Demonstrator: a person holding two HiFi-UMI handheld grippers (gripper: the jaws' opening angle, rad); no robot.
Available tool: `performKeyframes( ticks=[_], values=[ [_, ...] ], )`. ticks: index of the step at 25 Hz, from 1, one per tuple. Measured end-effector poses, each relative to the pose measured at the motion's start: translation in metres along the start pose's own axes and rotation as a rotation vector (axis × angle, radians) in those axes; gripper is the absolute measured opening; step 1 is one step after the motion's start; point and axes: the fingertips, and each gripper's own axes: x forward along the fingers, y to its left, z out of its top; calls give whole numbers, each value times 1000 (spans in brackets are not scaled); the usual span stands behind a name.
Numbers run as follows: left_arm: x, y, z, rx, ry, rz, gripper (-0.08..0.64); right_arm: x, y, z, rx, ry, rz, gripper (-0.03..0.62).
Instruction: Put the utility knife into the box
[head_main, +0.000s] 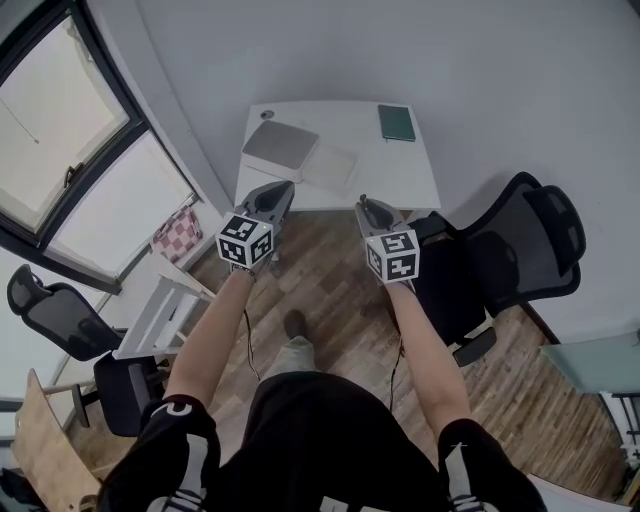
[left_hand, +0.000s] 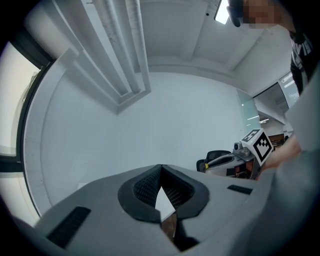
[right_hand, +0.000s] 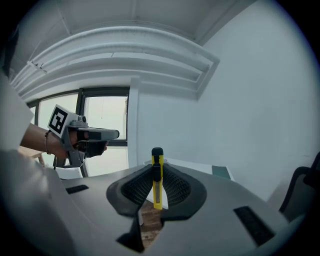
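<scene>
- Right gripper (right_hand: 157, 169) is clamped on the utility knife (right_hand: 157, 176), with its jaws closed against the knife's sides. The yellow handle stands upright between the pads, and its black-tipped end pokes just above the jaw tips.
- Left gripper (left_hand: 161, 171) has its jaws closed tip to tip with nothing between them (only a pale sliver and a bit of wooden floor show through the gap below the tips).
- Both grippers are held in the air side by side and apart, the left one about level with the right and off to its left.
- Ahead of both sets of jaw tips is a white table (head_main: 400, 182). The grey box (head_main: 281, 147) lies on it, ahead of the left gripper and well apart from the knife.
- Farther ahead of the right gripper, near the table's far edge, lies a green notebook (head_main: 396, 122).
- Off to the right of the right gripper, a black office chair (head_main: 520, 250) stands on the wooden floor (head_main: 330, 300).
</scene>
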Motion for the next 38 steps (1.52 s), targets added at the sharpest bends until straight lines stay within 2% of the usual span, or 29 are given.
performKeyframes(
  ticks=[9,21,29,38],
  values=[
    [52,73,11,-2,6,-30,25,82,-23,25,10,7,-14,74],
    [89,152,5,-9,33,-66,25,172,-34,40,31,23,-43,74],
    [98,180,-6,-24,51,-91,25,201,-38,41,43,30,-74,74],
    [112,192,-26,-50,70,-95,25,228,-52,20,57,80,-73,74]
  ],
)
